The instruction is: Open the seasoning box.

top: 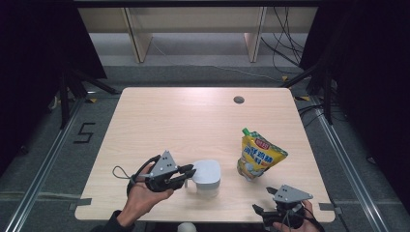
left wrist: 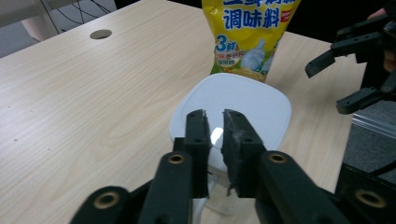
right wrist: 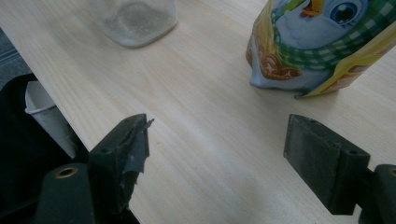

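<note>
Left gripper (left wrist: 214, 122): yours, nearest the work — jaws drawn almost together, pinching what looks like a small tab at the near edge of the lid (left wrist: 233, 105); I can't see the tab itself clearly.
Right gripper (right wrist: 217, 135): jaws spread wide, nothing between them, hovering low at the near right edge of the table (top: 159, 111).
Jar (top: 207, 179): clear body with a white rounded-square lid, standing upright at the near middle of the table, touching your left jaws.
Key relation: the jar sits straight ahead of the left jaws, its long axis vertical; the left hand (top: 144, 197) is on it, the right hand well apart to the side.
Pouch (top: 258, 155): yellow seasoning bag, upright but leaning, just beyond and to the right of the jar — apart from it.
Next move, my guess: lift the lid straight up; the jar body is unheld and may rise with it.
Far: a small round hole (top: 238, 100) in the tabletop near the back edge.
</note>
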The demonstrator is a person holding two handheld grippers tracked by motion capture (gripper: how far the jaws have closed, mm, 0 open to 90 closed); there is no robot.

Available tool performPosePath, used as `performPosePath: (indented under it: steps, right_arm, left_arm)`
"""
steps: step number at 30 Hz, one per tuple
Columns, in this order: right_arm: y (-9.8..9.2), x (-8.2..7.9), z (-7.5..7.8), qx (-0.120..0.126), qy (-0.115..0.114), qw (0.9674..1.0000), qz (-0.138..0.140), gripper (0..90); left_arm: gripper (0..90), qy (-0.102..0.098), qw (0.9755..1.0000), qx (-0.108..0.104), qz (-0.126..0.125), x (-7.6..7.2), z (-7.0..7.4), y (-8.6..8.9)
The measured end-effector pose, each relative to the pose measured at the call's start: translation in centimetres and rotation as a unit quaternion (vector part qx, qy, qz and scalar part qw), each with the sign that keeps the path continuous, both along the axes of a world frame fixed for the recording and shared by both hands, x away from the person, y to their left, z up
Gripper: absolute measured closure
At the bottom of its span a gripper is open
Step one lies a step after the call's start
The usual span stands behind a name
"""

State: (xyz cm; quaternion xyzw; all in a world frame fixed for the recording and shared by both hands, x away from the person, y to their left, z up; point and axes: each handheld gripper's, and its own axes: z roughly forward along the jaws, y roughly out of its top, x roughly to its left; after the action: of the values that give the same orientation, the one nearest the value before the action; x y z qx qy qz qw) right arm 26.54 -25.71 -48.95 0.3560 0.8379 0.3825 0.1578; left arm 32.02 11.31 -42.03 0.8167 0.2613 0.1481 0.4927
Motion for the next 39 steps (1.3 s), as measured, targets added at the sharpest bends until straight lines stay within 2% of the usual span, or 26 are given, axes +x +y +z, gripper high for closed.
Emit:
performPosePath:
  steps: [2,4,5,7,10,13,14,15,16,18,19,20,21,22,23,24,25,26,27,28,29,30,34,36,37,39]
  right_arm:
    - [-0.1,0.2,0.0,-0.003,-0.010,0.9999,0.005,25.7]
    - [0.0,0.1,0.0,-0.001,-0.007,1.0000,0.002,27.9]
    - [0.0,0.3,0.0,-0.002,-0.016,0.9998,0.010,28.7]
    - [0.1,0.3,0.1,0.000,-0.018,0.9998,0.007,29.7]
    - [0.3,0.3,0.2,0.005,-0.019,0.9998,0.010,32.2]
    - [0.7,0.4,0.3,0.009,-0.032,0.9991,0.026,39.0]
    - [0.7,0.6,0.3,0.008,-0.040,0.9986,0.033,39.8]
    - [0.9,0.5,0.4,0.009,-0.035,0.9988,0.033,41.0]
    - [1.1,0.4,0.4,0.013,-0.036,0.9989,0.029,42.1]
    - [1.3,0.6,0.6,0.018,-0.049,0.9979,0.039,46.8]
    - [1.4,0.7,0.7,0.021,-0.051,0.9976,0.042,49.3]
    - [1.6,0.6,0.9,0.029,-0.042,0.9980,0.038,51.1]
    - [1.7,0.7,1.1,0.029,-0.051,0.9973,0.045,54.8]
    - [1.9,0.7,1.2,0.029,-0.054,0.9972,0.043,57.2]
    - [2.0,0.9,1.5,0.033,-0.070,0.9957,0.051,60.6]
    - [2.1,0.9,1.5,0.036,-0.073,0.9954,0.052,62.6]
    - [2.3,1.0,1.7,0.044,-0.076,0.9944,0.058,63.6]
    - [2.5,1.1,1.8,0.054,-0.085,0.9931,0.060,65.8]
    - [2.7,1.3,2.0,0.064,-0.090,0.9917,0.066,67.5]
    - [2.9,1.3,2.1,0.072,-0.084,0.9919,0.062,68.4]
    - [3.2,1.6,2.1,0.072,-0.094,0.9903,0.073,70.2]
    - [3.5,1.9,2.1,0.071,-0.100,0.9895,0.076,72.0]
    - [4.2,2.6,2.3,0.080,-0.099,0.9888,0.078,75.0]
    - [4.4,3.0,2.2,0.100,-0.094,0.9872,0.081,77.8]
    - [4.4,3.2,2.2,0.105,-0.092,0.9874,0.074,79.1]
    - [4.5,3.4,2.1,0.102,-0.092,0.9882,0.069,81.1]
  left_arm:
    - [84.5,0.003,1.0000,-0.001,-0.005,0.2,-0.3,-0.1]
    - [86.7,0.007,1.0000,-0.002,0.002,0.2,-0.6,-0.1]
    - [87.5,0.007,1.0000,-0.001,0.000,0.3,-0.7,-0.1]
    - [88.2,-0.003,1.0000,0.007,-0.003,0.5,-0.7,-0.1]
    - [88.5,0.004,0.9999,0.008,0.006,0.3,-0.7,-0.2]
    - [88.2,0.001,1.0000,-0.001,0.003,0.4,-0.8,-0.1]
    - [88.2,0.006,0.9999,-0.008,0.004,0.3,-0.9,0.0]
    - [88.1,0.007,0.9999,-0.010,0.003,0.4,-0.9,0.1]
    - [88.1,0.004,0.9999,-0.010,0.000,0.4,-0.9,0.1]
    - [88.2,-0.004,0.9999,-0.009,0.005,0.5,-0.9,0.3]
    - [88.2,0.000,0.9999,-0.012,0.010,0.4,-1.0,0.2]
    - [88.3,-0.002,0.9999,-0.012,0.010,0.4,-1.0,0.3]
    - [88.3,-0.022,0.9995,-0.001,0.024,0.6,-0.9,0.4]
    - [88.3,0.001,0.9998,-0.014,0.014,0.4,-1.0,0.3]
    - [88.3,0.002,0.9998,-0.015,0.012,0.4,-1.1,0.3]
    - [88.3,-0.099,0.9897,0.055,0.088,1.0,-0.5,1.3]
    - [88.3,-0.038,0.9990,0.013,-0.018,1.1,-0.9,0.7]
    - [88.3,-0.030,0.9995,0.010,-0.009,0.9,-0.9,0.6]
    - [88.4,-0.031,0.9994,0.009,-0.013,0.9,-0.9,0.6]
    - [88.5,-0.028,0.9995,0.008,-0.008,0.8,-0.9,0.6]
    - [88.5,-0.027,0.9996,0.007,-0.007,0.8,-0.9,0.6]
    - [88.6,0.010,0.9996,-0.022,0.016,0.2,-1.2,0.2]
    - [88.7,0.004,0.9997,-0.020,0.016,0.2,-1.2,0.3]
    - [88.8,0.002,0.9997,-0.020,0.015,0.2,-1.2,0.3]
    - [88.8,0.003,0.9997,-0.021,0.016,0.2,-1.2,0.3]
    - [88.8,0.002,0.9996,-0.023,0.014,0.2,-1.2,0.4]
